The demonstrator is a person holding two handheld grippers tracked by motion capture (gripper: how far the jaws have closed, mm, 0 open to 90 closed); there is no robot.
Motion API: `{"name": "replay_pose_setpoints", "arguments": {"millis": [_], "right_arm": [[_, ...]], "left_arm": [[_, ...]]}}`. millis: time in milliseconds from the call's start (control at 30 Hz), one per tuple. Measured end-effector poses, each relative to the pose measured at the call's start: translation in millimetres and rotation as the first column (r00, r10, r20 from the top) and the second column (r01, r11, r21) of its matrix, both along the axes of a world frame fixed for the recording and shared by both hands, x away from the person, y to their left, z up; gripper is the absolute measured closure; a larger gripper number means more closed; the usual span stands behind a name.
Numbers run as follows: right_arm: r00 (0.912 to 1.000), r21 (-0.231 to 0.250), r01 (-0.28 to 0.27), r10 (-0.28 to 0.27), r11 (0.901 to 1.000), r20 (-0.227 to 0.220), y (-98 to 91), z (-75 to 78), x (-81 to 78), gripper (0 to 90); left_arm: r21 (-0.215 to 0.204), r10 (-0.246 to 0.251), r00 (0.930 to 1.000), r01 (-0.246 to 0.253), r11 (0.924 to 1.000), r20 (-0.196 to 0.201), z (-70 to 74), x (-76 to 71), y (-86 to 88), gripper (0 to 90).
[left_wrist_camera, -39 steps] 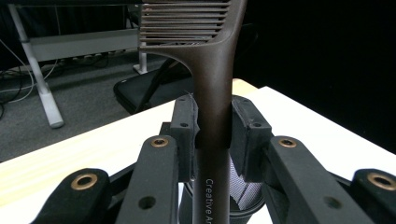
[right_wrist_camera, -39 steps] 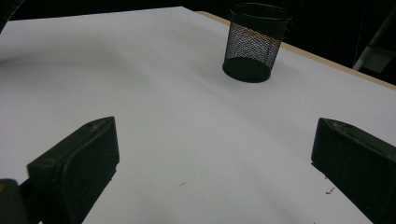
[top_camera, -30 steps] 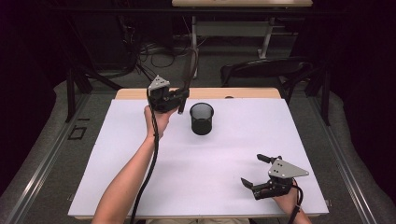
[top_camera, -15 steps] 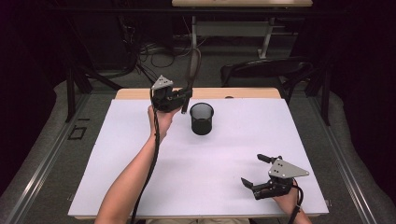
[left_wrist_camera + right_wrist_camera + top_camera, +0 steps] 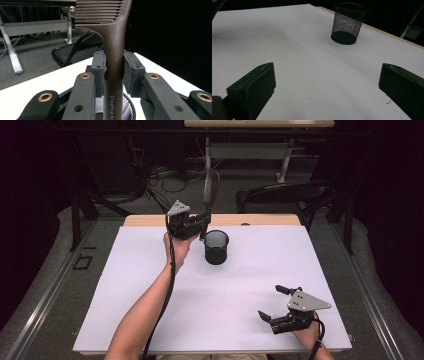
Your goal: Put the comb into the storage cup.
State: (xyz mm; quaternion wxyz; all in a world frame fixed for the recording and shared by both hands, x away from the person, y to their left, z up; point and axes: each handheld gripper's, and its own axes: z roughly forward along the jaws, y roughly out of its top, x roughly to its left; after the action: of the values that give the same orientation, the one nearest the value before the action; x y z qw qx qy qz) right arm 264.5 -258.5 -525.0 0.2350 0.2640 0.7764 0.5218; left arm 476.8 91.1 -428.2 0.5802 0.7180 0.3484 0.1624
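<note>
At the far left of the table [image 5: 125, 290], the left gripper [image 5: 204, 226] grasps a brown comb [image 5: 210, 195] by its handle, held upright just left of the mesh cup [image 5: 216, 247]. Near right, the right gripper [image 5: 274, 304] rests with jaws released, holding nothing.

**Mesh cup far beyond open jaws**

The right gripper [image 5: 325, 85] holds its 2 black jaws wide apart over the white table [image 5: 294, 62]. A black mesh cup [image 5: 347, 23] stands upright far off, slightly right, near the table's far edge.
</note>
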Motion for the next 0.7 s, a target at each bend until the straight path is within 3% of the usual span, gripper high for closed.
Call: {"name": "replay_pose_setpoints", "arguments": {"millis": [300, 700], "right_arm": [[1.0000, 0.002, -0.001, 0.001, 1.0000, -0.001, 0.1, -0.2, 0.4, 0.4], [1.0000, 0.001, -0.001, 0.001, 1.0000, -0.002, -0.1, 0.0, 0.2, 0.4]], "left_arm": [[-0.031, 0.000, 0.9997, 0.001, 0.9995, 0.025, -0.6, 0.6, -3.3, 72.3], [-0.042, 0.010, 0.9992, -0.008, 0.9991, 0.040, -7.5, 6.0, -11.0, 72.3]]}}
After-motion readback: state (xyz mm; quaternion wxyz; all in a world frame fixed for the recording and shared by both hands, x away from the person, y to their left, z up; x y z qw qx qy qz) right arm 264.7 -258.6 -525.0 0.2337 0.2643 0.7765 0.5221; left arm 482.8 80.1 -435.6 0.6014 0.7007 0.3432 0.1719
